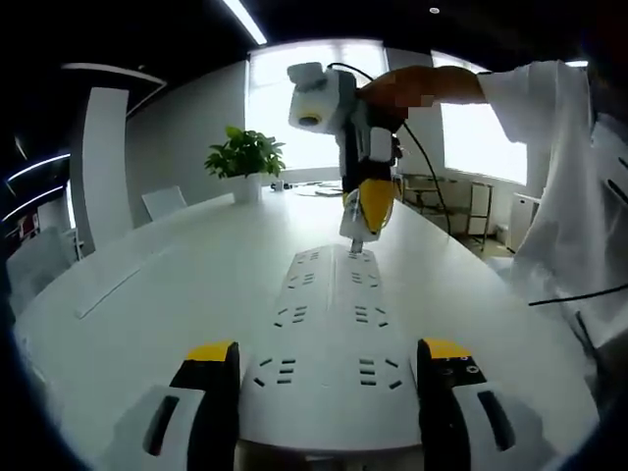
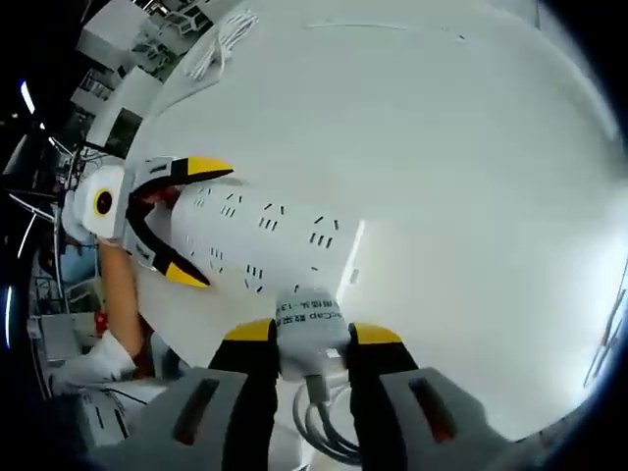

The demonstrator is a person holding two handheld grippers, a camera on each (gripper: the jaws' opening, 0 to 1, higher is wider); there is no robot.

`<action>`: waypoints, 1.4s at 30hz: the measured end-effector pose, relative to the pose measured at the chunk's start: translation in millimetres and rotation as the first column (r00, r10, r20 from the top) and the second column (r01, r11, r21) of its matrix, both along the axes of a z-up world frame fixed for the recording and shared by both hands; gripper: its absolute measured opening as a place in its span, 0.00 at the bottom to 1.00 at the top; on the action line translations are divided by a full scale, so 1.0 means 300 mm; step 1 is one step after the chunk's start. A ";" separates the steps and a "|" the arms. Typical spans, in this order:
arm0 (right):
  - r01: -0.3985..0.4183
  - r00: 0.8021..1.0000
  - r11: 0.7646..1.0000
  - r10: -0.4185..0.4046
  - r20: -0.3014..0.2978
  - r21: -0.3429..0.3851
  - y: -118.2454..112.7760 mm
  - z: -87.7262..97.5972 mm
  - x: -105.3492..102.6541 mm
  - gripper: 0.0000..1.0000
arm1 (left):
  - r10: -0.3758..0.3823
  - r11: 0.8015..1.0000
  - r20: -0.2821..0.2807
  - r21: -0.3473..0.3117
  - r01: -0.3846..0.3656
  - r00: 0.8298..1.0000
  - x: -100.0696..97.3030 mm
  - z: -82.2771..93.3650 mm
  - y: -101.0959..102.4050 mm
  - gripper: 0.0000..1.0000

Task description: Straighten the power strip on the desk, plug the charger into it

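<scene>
step in hand: plugging in. the power strip (image 1: 329, 339) already looks squared up between the left gripper's jaws, so straightening reads as done and the charger (image 2: 312, 329) is on its way into a socket.
left gripper (image 1: 329, 368): jaws at a middling spread, one on each long side of the power strip's near end, close against its edges; it seems to be steadying the strip, though i cannot tell how hard it presses.
right gripper (image 2: 312, 339): jaws narrow, clamped on the white charger body, its cable trailing down between them.
where the strip is: lying flat on the white desk (image 1: 177, 275), running away from the left gripper toward the right one.
where the charger is: at the far end of the strip, standing upright over the end sockets; whether the prongs are seated or only touching, i cannot tell.
next move calls for: a straight push down along the prongs with no twist, while the left gripper holds the strip from sliding or tipping.
left gripper view adds: the right gripper (image 1: 365, 211) seen from outside, pointing down at the strip, and a potted plant (image 1: 245, 157) far off on the desk.
right gripper view adds: the charger's printed label up close, the cable (image 2: 324, 422), and the left gripper (image 2: 172, 221) at the strip's other end.
</scene>
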State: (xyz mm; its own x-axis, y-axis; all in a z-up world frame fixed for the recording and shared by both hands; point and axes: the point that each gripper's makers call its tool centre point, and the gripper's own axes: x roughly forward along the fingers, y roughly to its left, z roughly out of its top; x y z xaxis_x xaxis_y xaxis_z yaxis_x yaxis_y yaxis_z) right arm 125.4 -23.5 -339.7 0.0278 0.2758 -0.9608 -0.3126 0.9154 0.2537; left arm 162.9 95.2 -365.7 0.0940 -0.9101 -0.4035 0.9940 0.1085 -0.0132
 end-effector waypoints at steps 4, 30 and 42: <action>0.034 0.999 0.999 -0.034 -0.006 -0.026 0.004 0.004 0.005 0.27 | 0.000 1.000 0.002 0.003 0.000 1.000 -0.001 0.000 -0.002 0.74; 0.170 0.985 0.981 -0.168 0.033 -0.093 0.019 -0.005 0.013 0.26 | -0.003 1.000 0.010 0.005 0.003 1.000 0.003 0.003 -0.006 0.74; 0.170 0.985 0.977 -0.165 0.052 -0.130 0.014 -0.001 0.030 0.25 | -0.004 1.000 0.018 0.010 0.004 1.000 0.002 0.002 -0.008 0.73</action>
State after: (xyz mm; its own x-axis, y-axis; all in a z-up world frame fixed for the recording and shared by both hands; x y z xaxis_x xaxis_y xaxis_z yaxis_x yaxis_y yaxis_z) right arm 134.3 -19.4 -340.1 0.1029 0.1328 -0.9858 -0.1595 0.9804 0.1154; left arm 163.7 92.7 -365.1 0.0980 -0.9065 -0.4106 0.9945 0.1047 0.0062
